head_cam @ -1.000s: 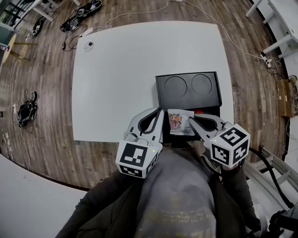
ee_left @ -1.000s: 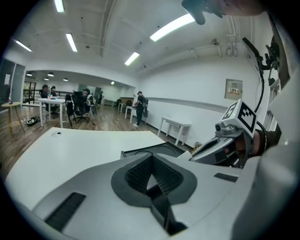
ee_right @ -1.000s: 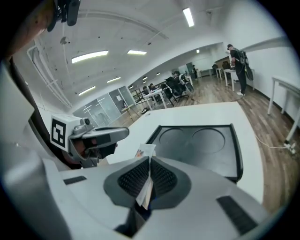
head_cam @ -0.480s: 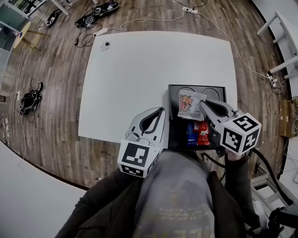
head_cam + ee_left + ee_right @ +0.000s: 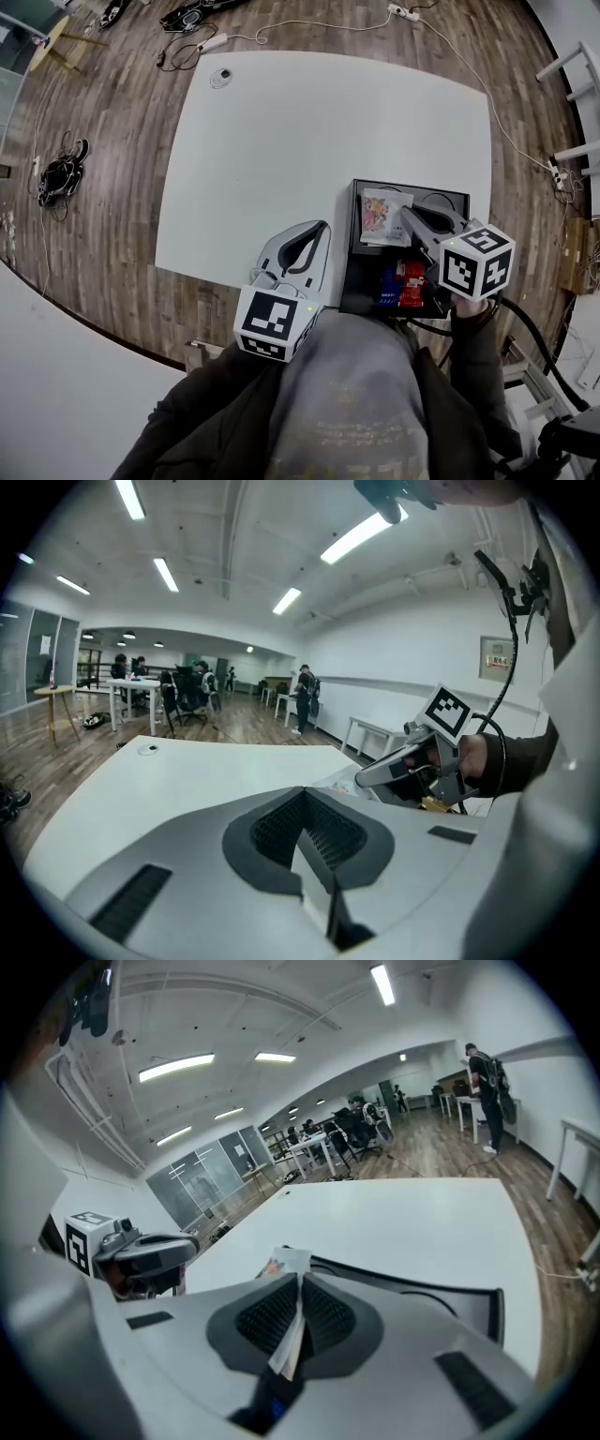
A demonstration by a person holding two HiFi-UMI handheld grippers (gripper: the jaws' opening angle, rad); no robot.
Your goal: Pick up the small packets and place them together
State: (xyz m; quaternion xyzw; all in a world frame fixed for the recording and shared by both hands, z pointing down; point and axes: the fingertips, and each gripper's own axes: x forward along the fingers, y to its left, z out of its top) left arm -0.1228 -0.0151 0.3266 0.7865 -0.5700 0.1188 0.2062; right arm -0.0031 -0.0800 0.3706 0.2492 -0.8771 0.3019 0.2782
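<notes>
On the left, the grey two-jaw left gripper [image 5: 317, 242] hangs over the near edge of the white square table [image 5: 281, 141], its jaws pressed together on nothing. It sits just beside the black plastic tray [image 5: 356, 253] - a careless sideways move could nudge that tray.

The bigger risk lies to the right. The clear, brightly printed small packet [image 5: 382, 208] is above the tray's far half, pinched only by its edge between the jaws of the grey right gripper [image 5: 409, 217]. Such a thin hold on slippery film could let it slide out or twist, and letting go here would drop it apart from the others.

- Small packets: three visible - the pinched one, a blue packet [image 5: 387, 281] and a red packet [image 5: 410, 279] lying side by side at the tray's near end.
- Trays: one.
- Grippers: two.
</notes>
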